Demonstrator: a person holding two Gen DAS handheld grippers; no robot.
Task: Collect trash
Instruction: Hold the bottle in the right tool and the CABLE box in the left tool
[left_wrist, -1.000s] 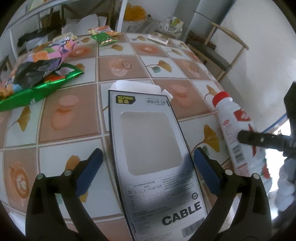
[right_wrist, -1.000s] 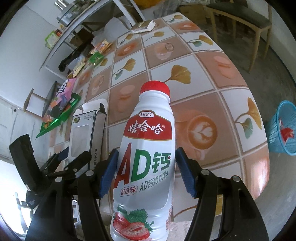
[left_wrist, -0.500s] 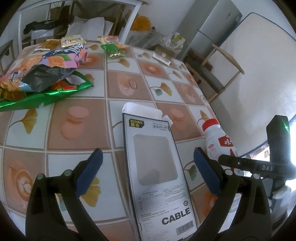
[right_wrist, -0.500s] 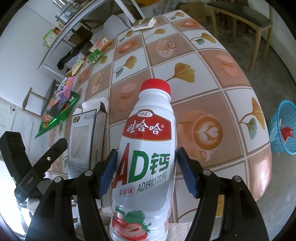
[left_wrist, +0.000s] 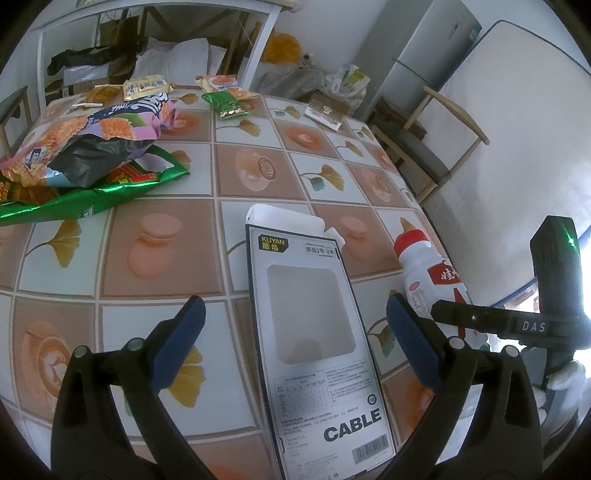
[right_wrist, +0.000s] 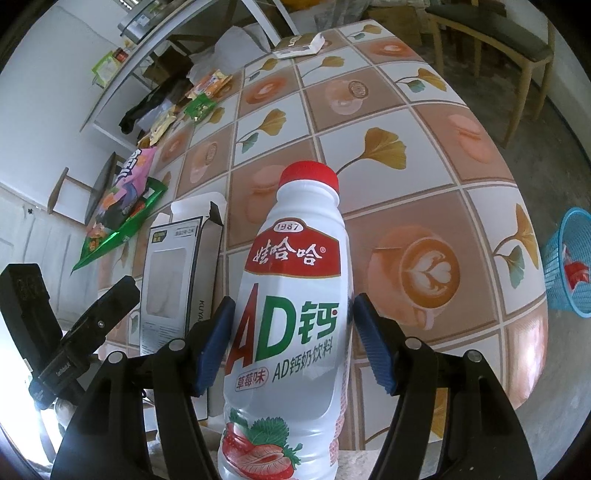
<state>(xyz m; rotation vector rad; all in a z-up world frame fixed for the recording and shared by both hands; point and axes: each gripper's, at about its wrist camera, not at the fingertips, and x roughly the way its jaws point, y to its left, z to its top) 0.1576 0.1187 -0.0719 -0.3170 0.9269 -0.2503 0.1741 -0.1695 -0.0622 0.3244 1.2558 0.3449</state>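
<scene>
Green snack bags (left_wrist: 92, 173) clutter the table (left_wrist: 295, 177) beyond the cable box (left_wrist: 314, 332).

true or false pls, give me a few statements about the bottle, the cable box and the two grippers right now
1. The white bottle has a red cap. True.
2. The cable box lies between the left gripper fingers, and both pads press on it. False: there are clear gaps between the box and each pad.
3. The bottle stands between the right gripper pads. True.
4. The blue basket sits on the table. False: it is on the floor past the table edge.
5. The cable box has its top flap shut. False: the flap at the far end stands open.
</scene>
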